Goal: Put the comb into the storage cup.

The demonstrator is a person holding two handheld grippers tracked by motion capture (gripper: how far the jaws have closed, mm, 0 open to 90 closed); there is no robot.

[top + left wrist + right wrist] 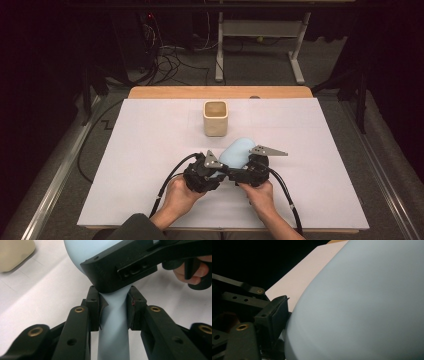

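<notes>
A lab-like recording room: a white-covered wooden table (150,150) on grey carpet (330,65), tangled black cables (170,60) and a white metal desk frame (260,35) in the dark far background.

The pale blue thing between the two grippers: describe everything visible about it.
The pale blue object looks smooth, matte and soft, like rubber or silicone. It has a wide rounded body that narrows to a flat neck. It sits at mid-table on the white sheet, just in front of the beige cup and apart from it. The left gripper pinches the neck between both pads. The right gripper is at its body, one pad against the side.
</notes>
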